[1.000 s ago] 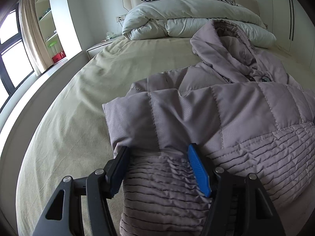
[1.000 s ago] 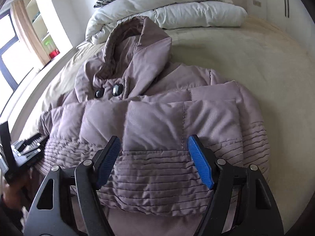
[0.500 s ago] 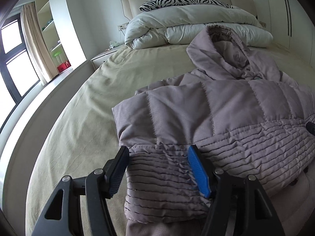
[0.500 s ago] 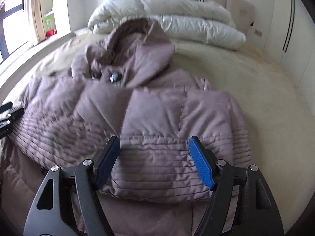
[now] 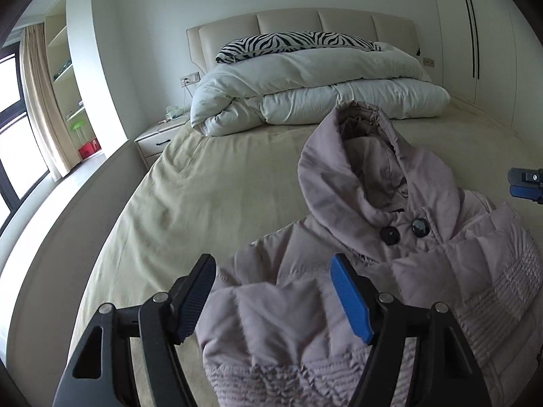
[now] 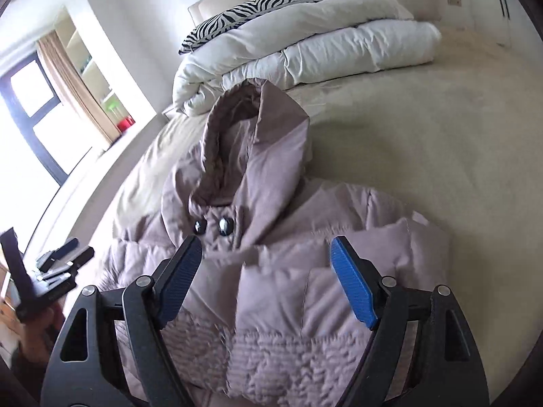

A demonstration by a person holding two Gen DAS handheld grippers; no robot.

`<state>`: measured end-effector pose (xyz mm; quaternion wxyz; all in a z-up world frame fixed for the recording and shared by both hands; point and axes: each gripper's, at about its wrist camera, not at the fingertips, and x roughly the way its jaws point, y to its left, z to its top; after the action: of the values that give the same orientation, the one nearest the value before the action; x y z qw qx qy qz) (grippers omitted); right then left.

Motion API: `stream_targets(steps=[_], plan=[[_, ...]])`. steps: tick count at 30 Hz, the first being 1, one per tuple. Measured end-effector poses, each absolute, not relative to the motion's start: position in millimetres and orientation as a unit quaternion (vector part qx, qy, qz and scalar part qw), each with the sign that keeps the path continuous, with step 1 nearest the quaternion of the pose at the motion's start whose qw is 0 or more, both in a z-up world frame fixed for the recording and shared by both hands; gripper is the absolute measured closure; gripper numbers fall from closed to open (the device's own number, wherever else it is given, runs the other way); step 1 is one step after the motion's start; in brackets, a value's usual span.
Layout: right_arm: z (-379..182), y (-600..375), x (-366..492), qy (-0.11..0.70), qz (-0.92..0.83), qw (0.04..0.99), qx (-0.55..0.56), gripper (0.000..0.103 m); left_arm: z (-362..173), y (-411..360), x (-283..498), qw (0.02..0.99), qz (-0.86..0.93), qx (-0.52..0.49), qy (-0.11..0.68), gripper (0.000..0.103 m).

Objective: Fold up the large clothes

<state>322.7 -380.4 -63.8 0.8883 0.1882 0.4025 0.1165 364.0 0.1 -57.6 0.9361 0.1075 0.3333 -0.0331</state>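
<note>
Black claw (image 5: 273, 293) frames, blue ribbed pads (image 5: 351, 300), silver screws.

Legible text, labels, brands, numbers, signs: none in either wrist view. The puffer jacket (image 5: 390, 291), zebra-print pillow (image 5: 298, 42), duvet (image 5: 322, 84) and headboard (image 5: 305, 22) carry no readable marking.

jackets: 1 (image 5: 400, 271) | jacket buttons: 2 (image 5: 390, 235) | duvets: 1 (image 5: 315, 91) | zebra pillows: 1 (image 5: 292, 42) | grippers: 2 (image 5: 273, 291)
</note>
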Motion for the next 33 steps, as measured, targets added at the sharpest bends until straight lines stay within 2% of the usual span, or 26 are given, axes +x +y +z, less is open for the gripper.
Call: stream_targets(steps=[5,8,9,15,22,23,24,26,30,33], plan=[[-69.2,-403.6,395.9,0.416,0.126,0.861,0.263,0.025,-90.1,-27.4,418.6,0.925,-0.047,0.116,0.359,0.030],[-81.2,-406.4,441.8,0.427,0.135,0.848,0.283,0.025,-145.8,-29.9,439.7,0.894,-0.056,0.096,0.434,0.029],[-84.7,-405.7,456.4,0.430,0.134,0.846,0.285,0.025,-153.9,-29.7,438.9,0.896,-0.054,0.094,0.431,0.029],[-125.0,-393.4,542.9,0.470,0.130,0.822,0.295,0.025,-158.6,-19.3,434.0,0.907,-0.066,0.059,0.411,0.030],[-157.0,-383.1,599.8,0.477,0.135,0.799,0.341,0.025,-165.3,-19.5,432.5,0.912,-0.066,0.052,0.401,0.030],[-159.1,-377.5,601.7,0.483,0.126,0.803,0.327,0.037,-165.5,-18.5,433.0,0.912,-0.067,0.049,0.401,0.030],[-159.1,-371.6,604.5,0.485,0.126,0.807,0.312,0.055,-165.3,-17.6,433.3,0.912,-0.068,0.046,0.401,0.030],[-152.8,-360.3,605.4,0.480,0.135,0.819,0.284,0.074,-165.2,-17.0,433.5,0.912,-0.069,0.043,0.401,0.030],[-114.7,-344.1,580.1,0.444,0.152,0.849,0.244,0.090,-163.1,-13.9,434.1,0.911,-0.074,0.029,0.405,0.030],[-70.0,-324.1,547.1,0.409,0.177,0.875,0.187,0.093,-155.8,-3.2,429.3,0.910,-0.088,-0.011,0.404,0.030]])
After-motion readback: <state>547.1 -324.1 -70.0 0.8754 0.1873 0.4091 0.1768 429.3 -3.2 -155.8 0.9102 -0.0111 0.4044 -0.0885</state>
